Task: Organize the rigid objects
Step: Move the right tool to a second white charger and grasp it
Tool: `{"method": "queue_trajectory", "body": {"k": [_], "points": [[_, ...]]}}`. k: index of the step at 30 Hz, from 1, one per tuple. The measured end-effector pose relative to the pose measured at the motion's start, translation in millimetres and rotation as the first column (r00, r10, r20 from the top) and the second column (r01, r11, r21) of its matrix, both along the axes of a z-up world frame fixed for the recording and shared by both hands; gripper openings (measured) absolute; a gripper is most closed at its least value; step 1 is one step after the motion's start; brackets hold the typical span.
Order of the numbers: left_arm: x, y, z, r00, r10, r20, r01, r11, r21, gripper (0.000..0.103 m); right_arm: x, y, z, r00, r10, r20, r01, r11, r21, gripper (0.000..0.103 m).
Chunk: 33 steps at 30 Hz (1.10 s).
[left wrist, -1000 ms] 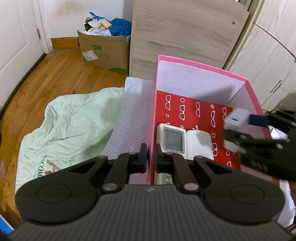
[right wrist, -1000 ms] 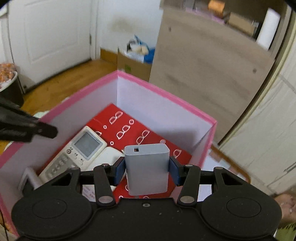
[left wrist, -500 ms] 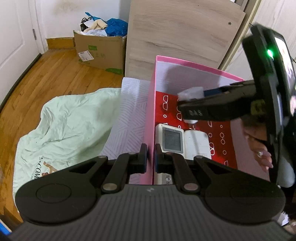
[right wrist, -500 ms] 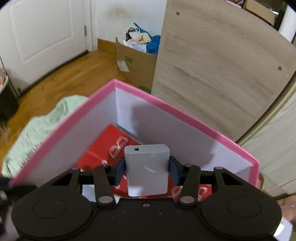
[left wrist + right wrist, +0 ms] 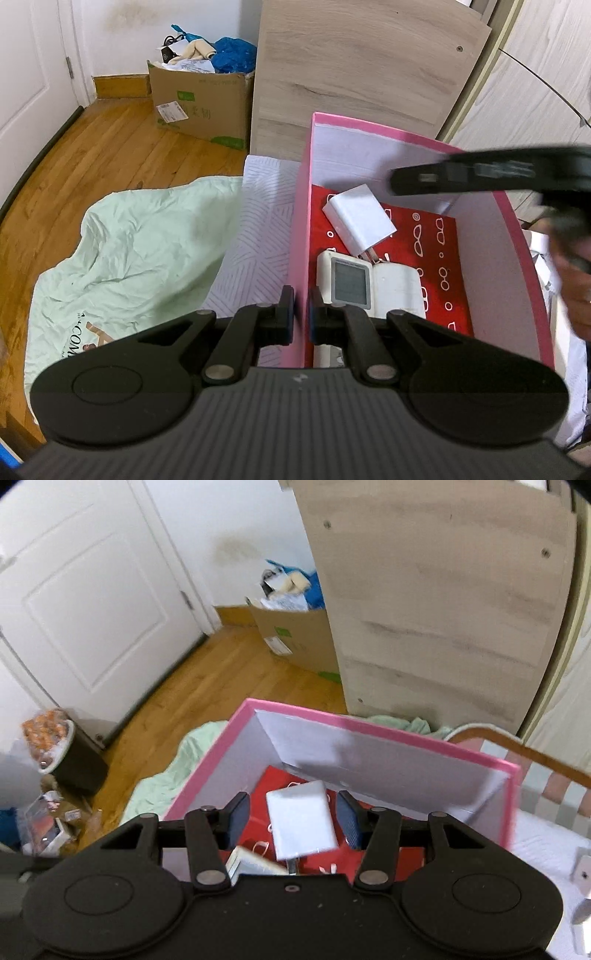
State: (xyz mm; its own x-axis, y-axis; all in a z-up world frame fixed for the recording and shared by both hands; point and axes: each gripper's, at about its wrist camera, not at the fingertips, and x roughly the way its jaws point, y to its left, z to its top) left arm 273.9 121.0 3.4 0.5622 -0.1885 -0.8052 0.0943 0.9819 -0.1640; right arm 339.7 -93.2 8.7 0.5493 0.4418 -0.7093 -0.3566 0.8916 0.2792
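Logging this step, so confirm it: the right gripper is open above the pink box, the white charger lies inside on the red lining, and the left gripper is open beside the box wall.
One detail is wrong. In the left wrist view, the left gripper is shut on the pink box wall, not open beside it. The right gripper is open above, the white charger on the red lining.

A lived-in bedroom: wooden floor (image 5: 110, 147), panelled white door (image 5: 85, 602), rumpled bedding (image 5: 140, 251), cluttered cardboard box (image 5: 203, 107).

The pink box (image 5: 301, 229) is showing white inner walls and a red floor printed with white eyeglasses. A white charger (image 5: 360, 218) and a white remote with a grey screen (image 5: 349, 282) are lying inside. The mint-green blanket (image 5: 140, 251) is bordering a white line-patterned sheet (image 5: 260, 240). The brown cardboard box (image 5: 201, 107) is wearing green marks.
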Motion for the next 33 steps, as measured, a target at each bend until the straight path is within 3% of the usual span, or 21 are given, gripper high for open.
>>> {"method": "queue_trajectory", "body": {"k": [5,9,15,24,26,28,33], "points": [[1.2,0.0,-1.5,1.000,0.002,-0.001,-0.002,1.000,0.006,0.006,-30.1,-34.3,20.4,0.994,0.023,0.104,-0.016,0.998,-0.068,0.063],[2.1,3.5,0.6,1.000,0.021,-0.006,-0.021,1.000,-0.017,0.006,-32.0,-70.9,29.3,0.995,-0.024,0.096,0.034,0.994,-0.104,0.063],[2.0,3.1,6.8,0.999,0.034,0.013,-0.034,0.999,-0.015,0.006,-39.9,-139.9,27.0,0.989,-0.140,0.040,0.142,0.987,-0.071,0.063],[6.3,2.2,6.5,0.998,0.055,0.004,-0.055,0.998,-0.023,0.006,-48.5,-205.3,-17.1,0.966,-0.257,0.029,0.258,0.949,-0.179,0.063],[6.5,2.3,6.7,0.999,0.054,0.005,-0.054,0.998,-0.019,0.006,-49.1,-218.1,-27.4,0.957,-0.285,0.061,0.292,0.941,-0.171,0.066],[7.2,0.8,6.9,0.998,0.055,0.008,-0.055,0.998,-0.008,0.006,-49.5,-229.7,-36.4,0.942,-0.325,0.089,0.336,0.927,-0.166,0.076],[7.4,-6.1,7.4,0.998,0.058,0.016,-0.059,0.998,0.021,0.006,-34.4,-244.2,-55.0,0.923,-0.377,0.075,0.384,0.915,-0.126,0.077]]}}
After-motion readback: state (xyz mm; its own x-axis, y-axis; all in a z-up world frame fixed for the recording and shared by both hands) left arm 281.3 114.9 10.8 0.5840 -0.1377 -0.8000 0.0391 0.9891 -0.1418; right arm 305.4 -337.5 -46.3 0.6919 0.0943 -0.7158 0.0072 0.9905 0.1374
